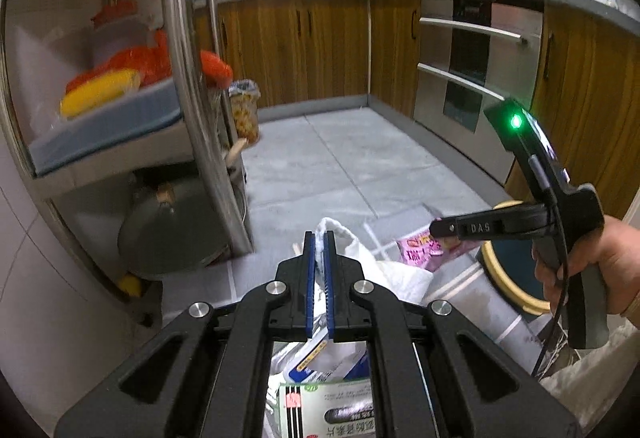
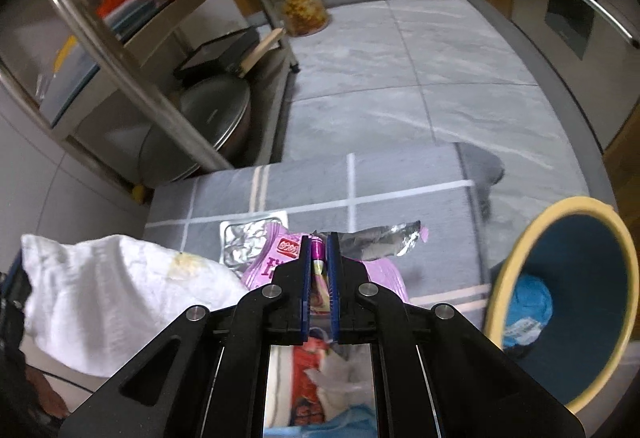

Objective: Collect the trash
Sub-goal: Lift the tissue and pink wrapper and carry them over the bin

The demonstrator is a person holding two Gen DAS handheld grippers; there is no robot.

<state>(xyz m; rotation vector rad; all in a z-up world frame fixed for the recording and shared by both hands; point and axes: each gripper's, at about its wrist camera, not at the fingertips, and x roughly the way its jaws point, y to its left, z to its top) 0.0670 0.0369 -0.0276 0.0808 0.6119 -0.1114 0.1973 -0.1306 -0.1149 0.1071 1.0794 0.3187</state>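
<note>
Above a grey checked mat [image 2: 360, 182] on the kitchen floor, the left gripper [image 1: 319, 238] is pinching a white paper towel [image 1: 400, 274] between its nearly closed fingers [image 1: 310, 266], the towel hanging below them. Beside it, the right gripper [image 2: 319, 242] is clamping a pink snack wrapper [image 2: 276, 262], its silver inside showing, between narrow fingers [image 2: 332, 270]. To the right, a blue bin [image 2: 580, 270] with a yellow rim is standing just beside the mat, blue trash lying inside.

rack [image 1: 188, 50]: shiny brushed metal
cabinets [image 1: 296, 50]: matt grained wood
wrapper [image 2: 376, 242]: crinkled glossy foil
tissue [image 2: 120, 290]: soft white paper
</note>
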